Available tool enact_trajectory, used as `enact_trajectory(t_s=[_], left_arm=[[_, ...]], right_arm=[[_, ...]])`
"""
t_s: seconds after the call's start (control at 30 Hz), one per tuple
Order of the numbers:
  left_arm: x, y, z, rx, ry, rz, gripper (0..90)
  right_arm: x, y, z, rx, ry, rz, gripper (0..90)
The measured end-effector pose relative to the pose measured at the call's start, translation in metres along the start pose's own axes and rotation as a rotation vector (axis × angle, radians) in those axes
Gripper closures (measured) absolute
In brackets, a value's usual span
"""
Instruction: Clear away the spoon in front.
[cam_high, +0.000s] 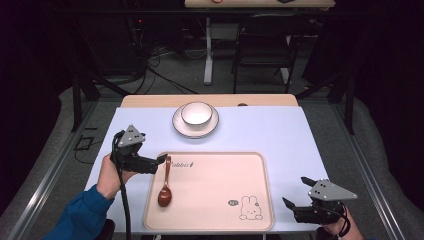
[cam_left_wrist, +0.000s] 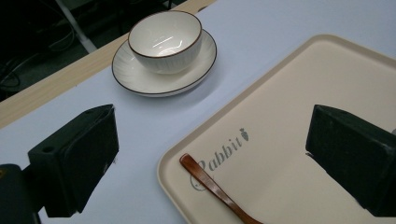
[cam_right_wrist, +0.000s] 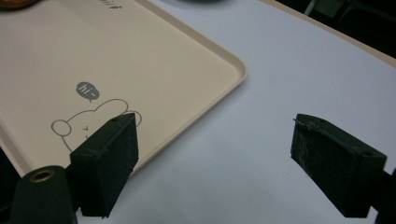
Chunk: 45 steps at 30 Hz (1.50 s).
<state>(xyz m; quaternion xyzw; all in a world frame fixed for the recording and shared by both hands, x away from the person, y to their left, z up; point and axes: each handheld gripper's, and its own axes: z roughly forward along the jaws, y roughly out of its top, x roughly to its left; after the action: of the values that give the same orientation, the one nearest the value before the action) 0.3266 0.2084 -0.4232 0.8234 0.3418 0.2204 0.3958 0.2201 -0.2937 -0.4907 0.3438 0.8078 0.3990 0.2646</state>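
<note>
A beige tray (cam_high: 215, 185) with a rabbit drawing lies at the table's near middle. On its left part rests a brown wooden spoon (cam_high: 166, 185), handle pointing away from me. My left gripper (cam_high: 159, 162) hovers at the tray's far left corner, open, its jaws wide apart on either side of the spoon's handle end (cam_left_wrist: 212, 186) over the tray (cam_left_wrist: 289, 93). My right gripper (cam_high: 296, 192) is open over the bare table just right of the tray's near right corner (cam_right_wrist: 93, 46). Nothing is held between the jaws of either gripper (cam_left_wrist: 210, 154) (cam_right_wrist: 219, 158).
A white bowl (cam_high: 196, 113) (cam_left_wrist: 163, 39) stands on a white saucer (cam_high: 178, 126) (cam_left_wrist: 135, 77) at the back middle of the pale table cover (cam_high: 280, 135). Beyond the table's wooden far edge (cam_high: 150, 101) are a chair (cam_high: 265, 45) and a desk leg (cam_high: 208, 50).
</note>
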Motion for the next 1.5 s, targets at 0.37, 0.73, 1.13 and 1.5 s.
enact_trajectory(t_s=[0.37,0.73,1.13,1.5], left_arm=[[-0.003,-0.015,-0.023,-0.044,0.05,-0.024,2.1],[-0.004,-0.046,-0.035,-0.042,0.071,-0.077,1.7],[-0.002,-0.079,-0.035,-0.01,0.088,-0.143,1.3],[-0.003,-0.093,-0.029,-0.011,0.107,-0.159,0.9]], right_arm=[[0.0,0.0,0.0,0.0,0.0,-0.001,14.2],[0.0,0.0,0.0,0.0,-0.001,-0.001,14.2],[0.001,0.0,0.0,0.0,-0.002,-0.001,14.2],[0.0,0.0,0.0,0.0,-0.002,0.0,14.2]])
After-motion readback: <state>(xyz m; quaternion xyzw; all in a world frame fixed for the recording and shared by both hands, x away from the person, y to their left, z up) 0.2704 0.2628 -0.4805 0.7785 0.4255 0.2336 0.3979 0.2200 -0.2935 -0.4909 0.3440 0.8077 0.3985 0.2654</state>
